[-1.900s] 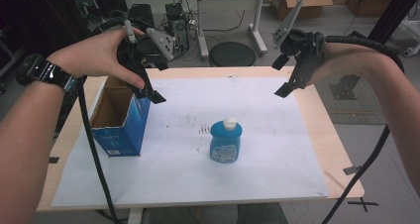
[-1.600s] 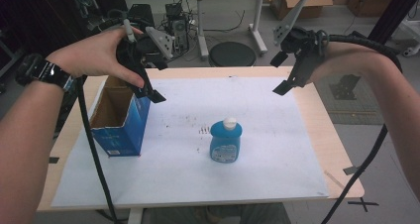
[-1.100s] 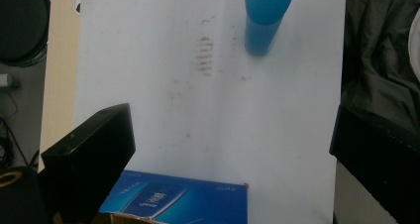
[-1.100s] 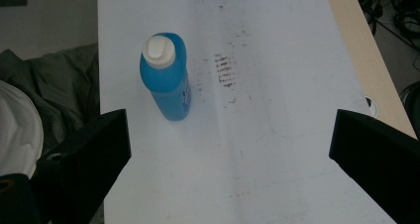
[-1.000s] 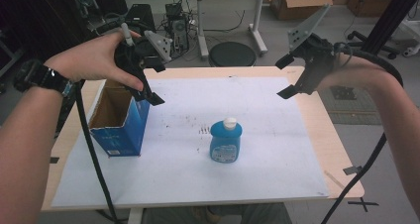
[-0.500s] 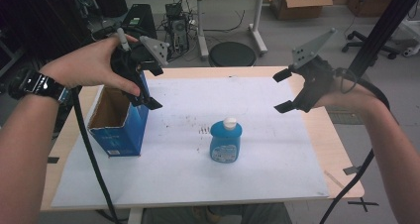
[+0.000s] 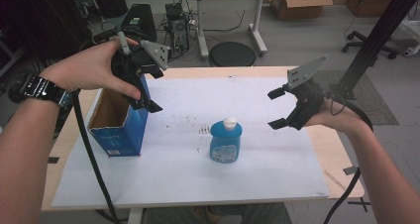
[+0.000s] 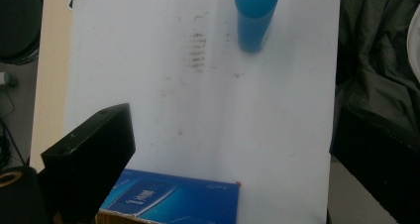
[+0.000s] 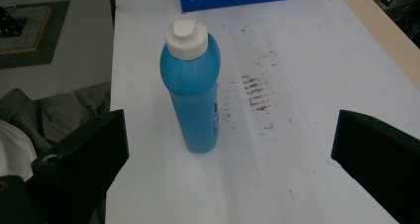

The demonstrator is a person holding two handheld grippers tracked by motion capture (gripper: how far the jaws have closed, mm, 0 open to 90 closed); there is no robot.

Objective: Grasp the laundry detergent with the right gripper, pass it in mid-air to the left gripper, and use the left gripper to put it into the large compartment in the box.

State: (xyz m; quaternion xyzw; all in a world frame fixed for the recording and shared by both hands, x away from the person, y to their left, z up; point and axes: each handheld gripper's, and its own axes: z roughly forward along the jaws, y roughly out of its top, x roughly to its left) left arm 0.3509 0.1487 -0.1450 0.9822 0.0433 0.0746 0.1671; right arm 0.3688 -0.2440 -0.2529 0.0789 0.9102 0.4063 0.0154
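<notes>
Standing ungrasped ahead of the wide-open right hand-held gripper [image 7: 278,107], the bottle [image 9: 191,90] is yet to be gripped; the left hand-held gripper [image 7: 151,90] is held wide over the box [image 7: 119,125].

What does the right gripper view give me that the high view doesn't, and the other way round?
Right gripper view alone: a close side-on look at the bottle's white cap, and dark cloth beside the table. High view alone: both hands, the left gripper over the box's open top, the right gripper open beside the bottle, and the floor with a stool. Both: the blue bottle upright on the white sheet, the blue box and the brown marks.
</notes>
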